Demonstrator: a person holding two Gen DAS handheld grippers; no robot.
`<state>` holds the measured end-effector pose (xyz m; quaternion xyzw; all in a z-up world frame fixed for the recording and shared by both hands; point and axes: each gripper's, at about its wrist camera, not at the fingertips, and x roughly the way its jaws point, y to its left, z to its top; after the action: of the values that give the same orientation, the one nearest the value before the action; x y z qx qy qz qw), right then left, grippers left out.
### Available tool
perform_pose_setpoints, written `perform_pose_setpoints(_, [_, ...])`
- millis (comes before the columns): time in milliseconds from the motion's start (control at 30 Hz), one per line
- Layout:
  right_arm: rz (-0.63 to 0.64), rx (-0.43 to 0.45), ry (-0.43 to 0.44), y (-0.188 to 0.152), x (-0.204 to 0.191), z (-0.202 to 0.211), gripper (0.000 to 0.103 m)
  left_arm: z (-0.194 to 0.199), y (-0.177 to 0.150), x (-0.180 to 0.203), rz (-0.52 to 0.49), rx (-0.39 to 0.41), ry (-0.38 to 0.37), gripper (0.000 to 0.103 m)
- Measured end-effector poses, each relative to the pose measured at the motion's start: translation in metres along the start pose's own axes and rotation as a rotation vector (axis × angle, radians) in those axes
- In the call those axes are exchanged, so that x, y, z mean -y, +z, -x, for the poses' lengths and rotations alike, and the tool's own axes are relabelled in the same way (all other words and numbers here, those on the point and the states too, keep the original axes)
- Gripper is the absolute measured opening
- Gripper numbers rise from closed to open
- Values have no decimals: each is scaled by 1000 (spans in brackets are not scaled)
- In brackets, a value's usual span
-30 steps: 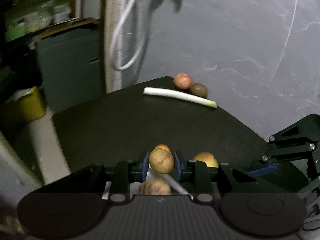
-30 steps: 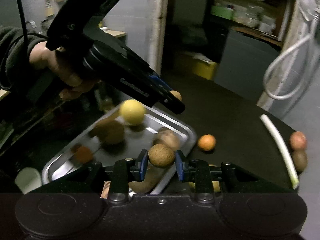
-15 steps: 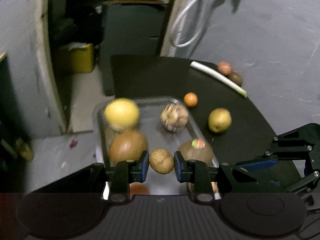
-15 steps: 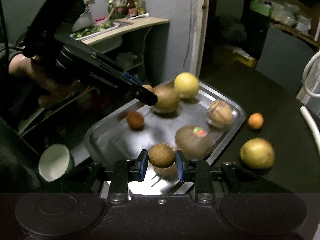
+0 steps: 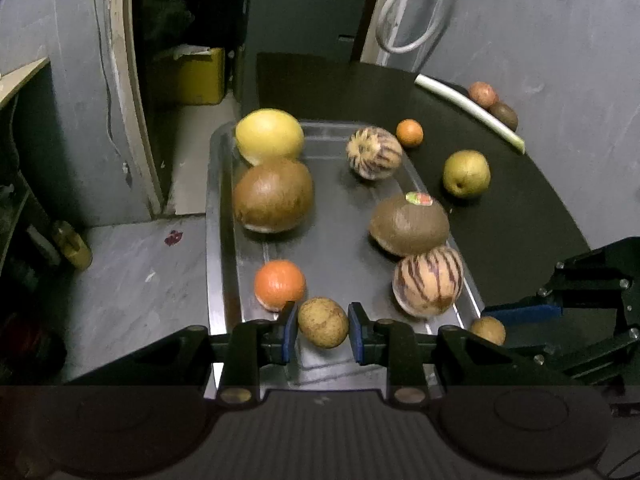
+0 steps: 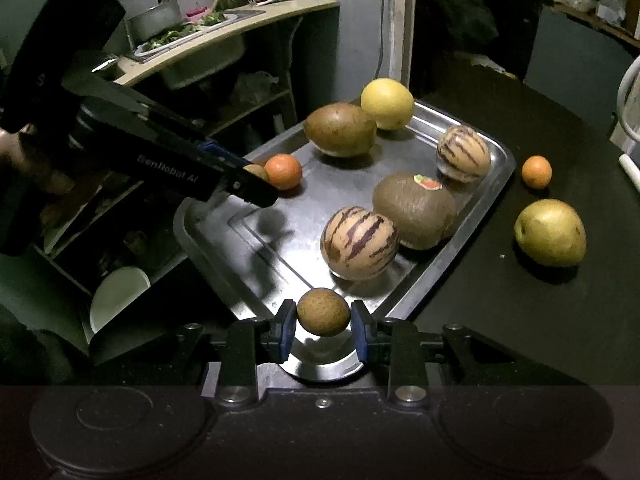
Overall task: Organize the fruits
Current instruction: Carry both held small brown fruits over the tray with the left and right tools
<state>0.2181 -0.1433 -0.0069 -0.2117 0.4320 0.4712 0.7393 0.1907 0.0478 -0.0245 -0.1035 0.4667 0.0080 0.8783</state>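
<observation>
My left gripper (image 5: 323, 325) is shut on a small tan round fruit (image 5: 323, 322), held above the near end of the steel tray (image 5: 218, 216). My right gripper (image 6: 323, 316) is shut on a small brown round fruit (image 6: 323, 312) above the tray's near corner (image 6: 320, 372). The tray holds a yellow citrus (image 5: 269, 136), two brown oval fruits (image 5: 273, 195), two striped melons (image 5: 428, 280) and an orange (image 5: 279, 284). The left gripper also shows in the right wrist view (image 6: 256, 184), beside that orange (image 6: 283, 171).
On the black table (image 5: 520, 216) right of the tray lie a yellow pear (image 5: 466, 173), a small orange (image 5: 409, 133), a white leek stalk (image 5: 468, 106) and two small fruits (image 5: 492, 102) at the far edge. A kitchen counter with a pot (image 6: 156, 20) stands left.
Both grippers swung from the table toward the tray, each still holding its small fruit, and now hover closer over the tray's near end.
</observation>
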Motion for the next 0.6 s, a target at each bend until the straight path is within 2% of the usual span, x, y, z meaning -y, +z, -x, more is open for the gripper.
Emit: perform_pose_setpoints(600, [-20, -19, -58, -2, -12, -20, 31, -11, -14, -4, -15, -61, 29, 29])
